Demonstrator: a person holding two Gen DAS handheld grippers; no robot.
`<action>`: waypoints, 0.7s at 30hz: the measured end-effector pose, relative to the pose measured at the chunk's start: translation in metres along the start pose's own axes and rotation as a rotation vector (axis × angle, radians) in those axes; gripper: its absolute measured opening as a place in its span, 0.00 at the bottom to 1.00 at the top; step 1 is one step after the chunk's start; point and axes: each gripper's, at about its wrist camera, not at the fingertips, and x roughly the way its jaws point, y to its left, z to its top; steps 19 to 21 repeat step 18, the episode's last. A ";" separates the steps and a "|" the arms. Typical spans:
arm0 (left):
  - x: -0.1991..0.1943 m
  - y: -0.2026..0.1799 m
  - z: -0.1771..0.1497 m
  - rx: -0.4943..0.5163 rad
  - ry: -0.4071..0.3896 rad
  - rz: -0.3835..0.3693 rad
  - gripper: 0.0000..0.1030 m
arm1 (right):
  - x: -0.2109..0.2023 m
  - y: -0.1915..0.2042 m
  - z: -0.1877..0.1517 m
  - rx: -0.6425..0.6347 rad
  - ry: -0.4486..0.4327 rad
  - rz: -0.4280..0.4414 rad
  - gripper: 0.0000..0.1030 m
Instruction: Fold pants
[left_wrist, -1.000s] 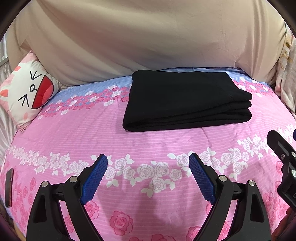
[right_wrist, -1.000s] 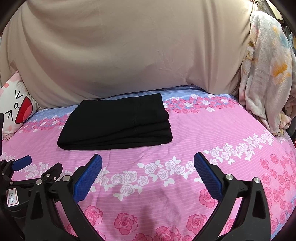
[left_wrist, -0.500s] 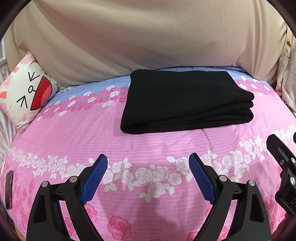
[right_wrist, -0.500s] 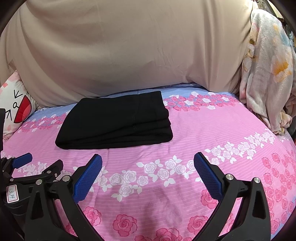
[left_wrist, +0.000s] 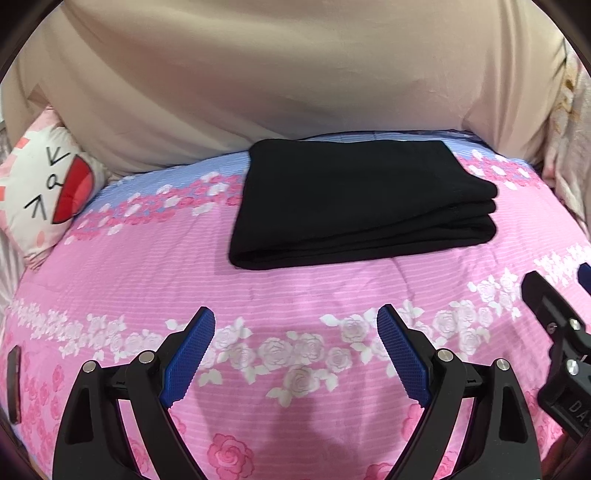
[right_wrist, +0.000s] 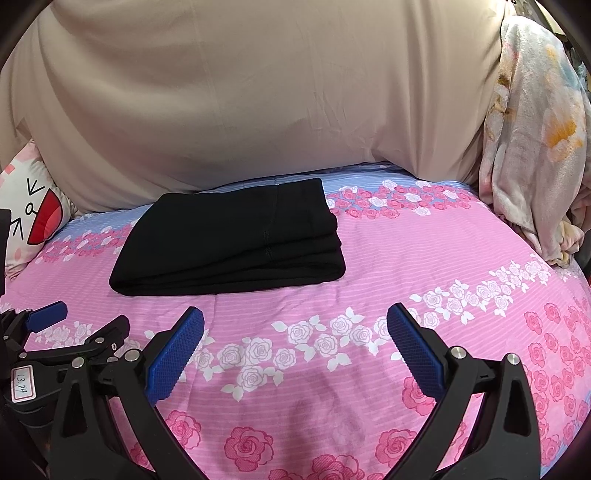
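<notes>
On the bedspread (left_wrist: 295, 295): pants (left_wrist: 354, 203) folded flat, apparently finished.
Left claw (left_wrist: 295, 350): released, empty.
Right claw (right_wrist: 295, 347): released, empty.

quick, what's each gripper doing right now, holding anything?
Left gripper: open, holding nothing.
Right gripper: open, holding nothing.

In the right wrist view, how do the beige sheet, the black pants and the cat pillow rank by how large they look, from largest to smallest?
1. Beige sheet: fills most of the upper picture.
2. Black pants: a folded stack on the bed.
3. Cat pillow: smallest, but the left edge cuts it off, so its full size is unsure.
</notes>
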 end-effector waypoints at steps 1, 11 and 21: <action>0.000 0.000 0.000 0.001 0.002 -0.013 0.85 | 0.000 0.000 0.000 -0.001 0.000 0.000 0.95; -0.006 -0.006 -0.001 0.035 -0.068 0.097 0.84 | -0.002 -0.002 -0.002 0.011 -0.002 -0.006 0.95; -0.017 0.000 -0.005 0.022 -0.067 0.109 0.84 | -0.008 -0.003 -0.002 0.015 -0.007 -0.010 0.95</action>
